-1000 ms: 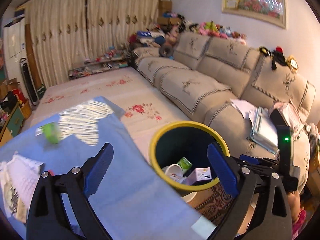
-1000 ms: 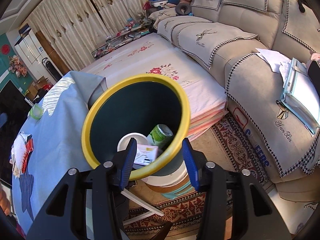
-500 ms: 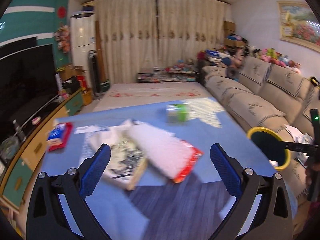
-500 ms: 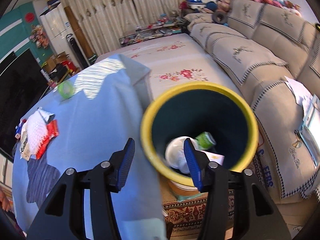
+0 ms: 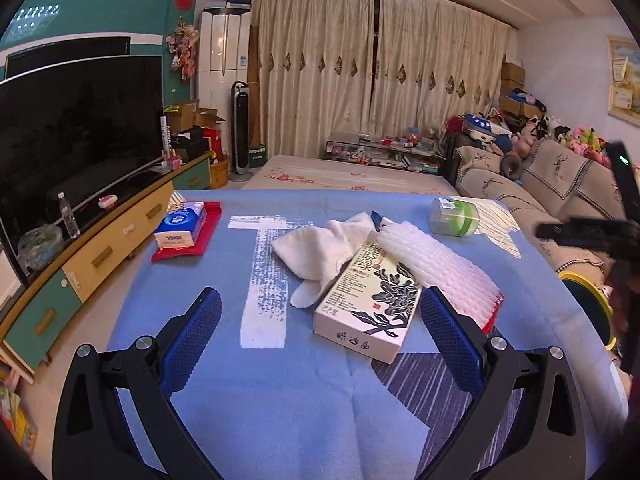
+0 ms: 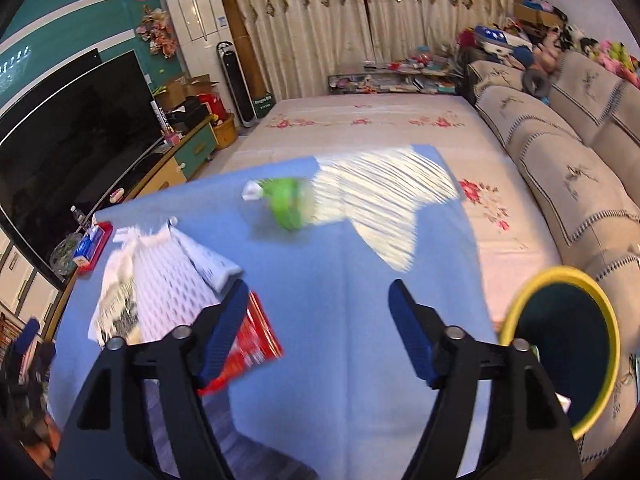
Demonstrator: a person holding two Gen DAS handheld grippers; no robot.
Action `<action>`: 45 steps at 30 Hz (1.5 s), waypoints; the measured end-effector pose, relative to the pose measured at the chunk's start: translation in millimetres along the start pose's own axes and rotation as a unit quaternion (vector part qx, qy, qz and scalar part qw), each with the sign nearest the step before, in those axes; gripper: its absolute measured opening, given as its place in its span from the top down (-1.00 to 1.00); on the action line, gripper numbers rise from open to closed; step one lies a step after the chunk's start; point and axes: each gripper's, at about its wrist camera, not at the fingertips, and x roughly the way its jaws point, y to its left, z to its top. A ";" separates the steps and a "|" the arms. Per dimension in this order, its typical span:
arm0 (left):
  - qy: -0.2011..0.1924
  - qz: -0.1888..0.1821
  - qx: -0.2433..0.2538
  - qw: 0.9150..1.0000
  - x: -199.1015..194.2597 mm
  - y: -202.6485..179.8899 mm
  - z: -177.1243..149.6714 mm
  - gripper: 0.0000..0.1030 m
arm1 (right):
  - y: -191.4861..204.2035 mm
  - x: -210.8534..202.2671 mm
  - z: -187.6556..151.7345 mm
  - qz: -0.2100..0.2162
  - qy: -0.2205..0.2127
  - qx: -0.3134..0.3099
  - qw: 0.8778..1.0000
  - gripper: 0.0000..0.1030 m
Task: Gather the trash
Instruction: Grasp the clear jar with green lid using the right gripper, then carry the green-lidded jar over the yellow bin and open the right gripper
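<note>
Warm indoor light, fisheye warp, right-view blur

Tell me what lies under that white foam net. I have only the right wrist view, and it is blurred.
Observer: A flat box printed with black flowers lies partly under the foam net, and a white cloth lies over its far end.
Operator: Report the left gripper.
Observer: The left gripper is open, grips nothing and points at the box.
Operator: Read out the blue pack at the far left.
Observer: It is a tissue pack marked Vinda, lying on a red item.
</note>
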 end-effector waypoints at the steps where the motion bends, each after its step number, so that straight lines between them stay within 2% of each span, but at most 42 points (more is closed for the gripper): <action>1: 0.001 -0.003 0.002 1.000 0.3 -0.7 -1.9 -0.90 | 8.2 7.9 7.0 -0.002 -0.001 -0.003 1.000 -0.44; 6: 0.021 -0.026 0.002 0.999 5.0 -8.7 -7.1 -0.90 | 33.8 56.3 39.1 -0.013 0.014 -0.002 1.000 -0.53; 13: 0.039 -0.045 0.000 0.998 10.2 -14.0 -12.4 -0.90 | 54.7 114.4 55.4 -0.047 0.045 -0.004 0.998 -0.54; 24: 0.043 -0.048 0.005 0.998 10.2 -17.2 -16.3 -0.90 | 64.3 154.0 63.3 -0.081 0.067 -0.002 0.994 -0.53; 28: 0.045 -0.049 0.005 0.998 8.3 -18.3 -17.1 -0.90 | 66.2 159.2 63.7 -0.084 0.069 -0.001 0.994 -0.49; 30: 0.046 -0.048 0.006 0.998 9.7 -18.3 -17.0 -0.90 | 64.9 158.5 64.5 -0.091 0.064 0.000 0.994 -0.33; 34: 0.047 -0.047 0.007 0.998 10.3 -18.3 -16.7 -0.90 | 62.4 152.3 60.9 -0.080 0.066 0.006 0.995 -0.32; 45: 0.045 -0.056 0.013 0.997 10.5 -21.5 -18.4 -0.90 | 47.4 78.5 37.1 -0.061 0.021 0.002 0.998 -0.32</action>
